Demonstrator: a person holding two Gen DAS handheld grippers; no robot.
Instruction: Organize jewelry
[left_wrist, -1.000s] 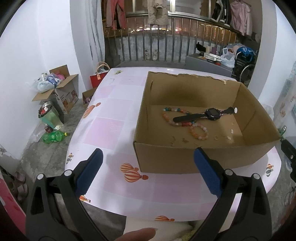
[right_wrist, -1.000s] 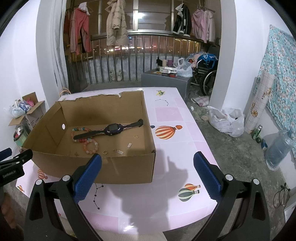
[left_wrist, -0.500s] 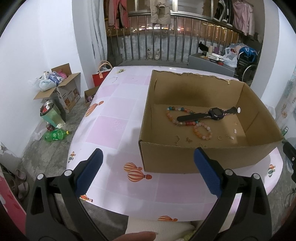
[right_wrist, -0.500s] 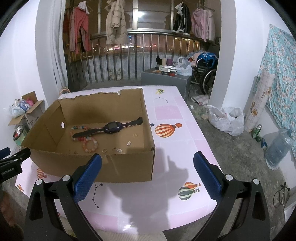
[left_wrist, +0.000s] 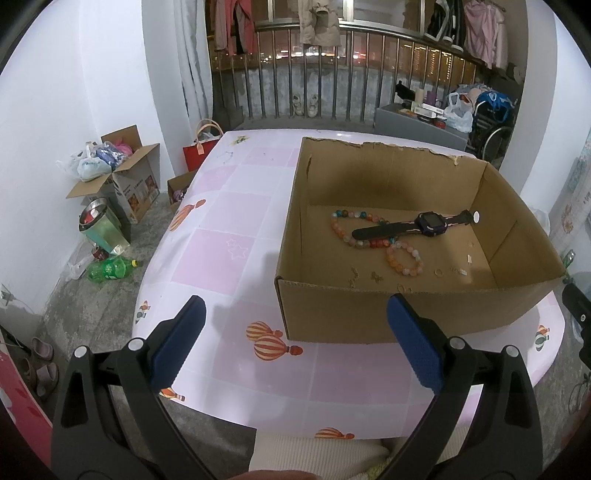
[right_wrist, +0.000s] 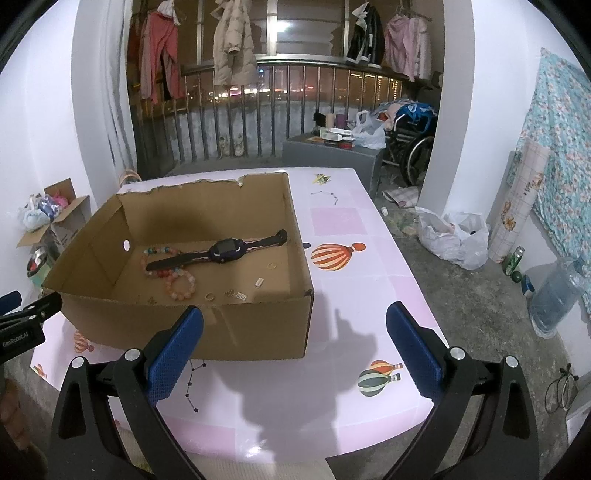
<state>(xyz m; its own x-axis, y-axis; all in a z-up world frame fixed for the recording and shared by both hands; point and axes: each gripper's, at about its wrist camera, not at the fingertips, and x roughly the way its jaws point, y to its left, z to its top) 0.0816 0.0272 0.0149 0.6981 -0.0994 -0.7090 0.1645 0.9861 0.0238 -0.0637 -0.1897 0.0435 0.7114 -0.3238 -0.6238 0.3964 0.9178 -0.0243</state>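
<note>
An open cardboard box (left_wrist: 391, 319) (right_wrist: 236, 332) stands on the pink table. Inside lie a dark smartwatch (left_wrist: 424, 224) (right_wrist: 221, 253), a multicoloured bead bracelet (left_wrist: 347, 230) (right_wrist: 159, 253), an orange-pink bead bracelet (left_wrist: 404, 260) (right_wrist: 181, 284), a small ring (left_wrist: 438, 272) (right_wrist: 209, 296) and several tiny pieces. My left gripper (left_wrist: 295, 343) is open and empty, above the table's near edge in front of the box. My right gripper (right_wrist: 295, 347) is open and empty, by the box's near right corner.
The table (left_wrist: 229, 251) (right_wrist: 354, 295) has a balloon-print cover. On the floor stand cardboard boxes with bags (left_wrist: 118, 173), a green bottle (left_wrist: 110, 267), a white plastic bag (right_wrist: 454, 236) and a water jug (right_wrist: 554, 299). A railing and hung clothes are behind.
Both grippers have pulled back and risen slightly from the box, so it looks smaller and more table shows. Nothing in the box has moved.
</note>
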